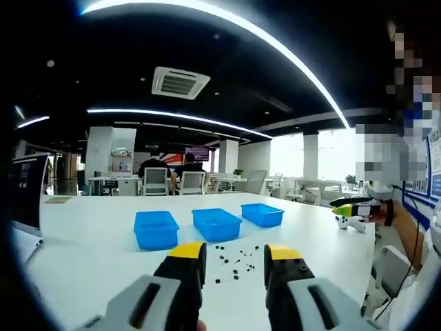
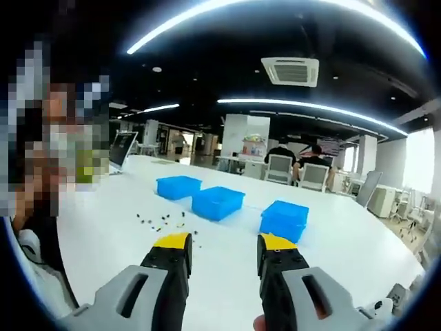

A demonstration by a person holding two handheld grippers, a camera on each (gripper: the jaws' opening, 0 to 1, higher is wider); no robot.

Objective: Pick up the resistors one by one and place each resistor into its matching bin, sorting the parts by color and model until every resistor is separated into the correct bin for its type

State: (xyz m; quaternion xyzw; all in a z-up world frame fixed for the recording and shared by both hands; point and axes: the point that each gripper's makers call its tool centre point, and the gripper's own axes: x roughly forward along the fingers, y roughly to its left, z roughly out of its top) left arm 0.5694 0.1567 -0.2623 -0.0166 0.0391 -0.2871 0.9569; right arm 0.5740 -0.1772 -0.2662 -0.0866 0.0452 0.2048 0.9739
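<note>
Your left gripper (image 1: 234,256) hangs above the white desk (image 1: 89,255), its yellow-tipped jaws parted with nothing between them. Just beyond the tips, the resistors (image 1: 234,261) lie scattered as small dark specks on the desk, on your side of the middle blue bin (image 1: 216,224). A second blue bin (image 1: 156,229) sits to that bin's left and a third (image 1: 262,214) to its right, the three in a loose row. In the right gripper view, your right gripper (image 2: 224,249) is likewise spread wide and empty over the desk (image 2: 344,255); the resistors (image 2: 165,222) lie beside its left jaw, short of the middle blue bin (image 2: 218,202). Past the bins, people sit at a far table (image 1: 120,181).
</note>
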